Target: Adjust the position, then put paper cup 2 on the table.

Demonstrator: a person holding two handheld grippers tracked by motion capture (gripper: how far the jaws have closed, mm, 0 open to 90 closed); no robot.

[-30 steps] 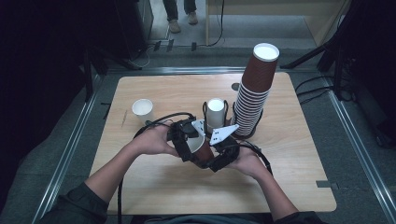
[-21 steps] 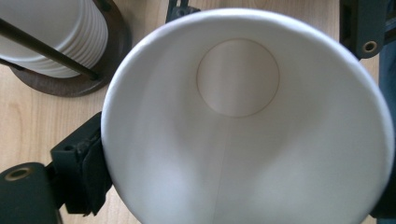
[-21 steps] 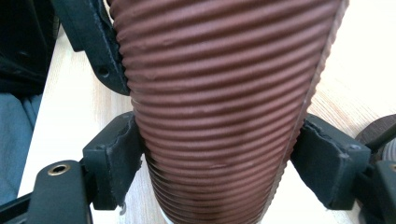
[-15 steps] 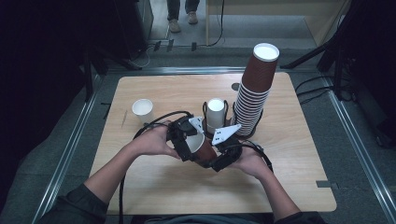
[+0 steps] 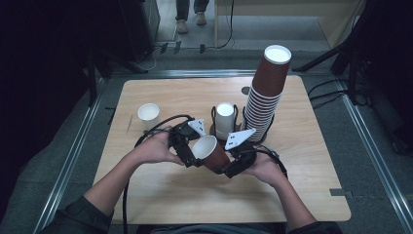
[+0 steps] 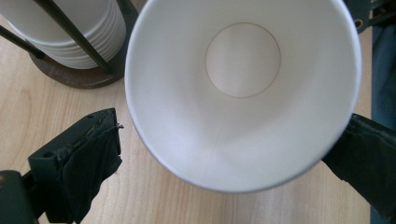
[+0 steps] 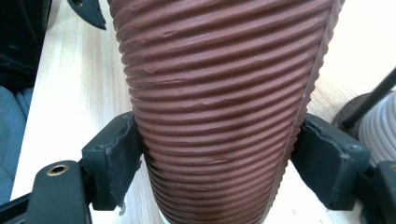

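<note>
A brown ribbed paper cup [image 5: 210,152] with a white inside lies tilted above the table's middle, mouth toward the left hand. My right gripper [image 5: 225,168] is shut on its lower body; in the right gripper view both pads [image 7: 122,158] press the cup's ribbed wall [image 7: 219,107]. My left gripper [image 5: 194,152] faces the cup's mouth [image 6: 243,93]. Its jaws have just been opening and now stand wide around the rim, the left pad [image 6: 88,158] clear of it.
A tall leaning stack of brown cups [image 5: 265,97] stands in a black wire holder at the back right. Beside it is a shorter holder of white cups [image 5: 224,119] [image 6: 70,32]. A single white cup [image 5: 148,113] stands at the left. Bare wood [image 5: 170,195] lies near the front edge.
The left gripper's jaws have spread away from the cup's rim. The right gripper keeps its hold on the cup. Both hands stayed nearly in place.
</note>
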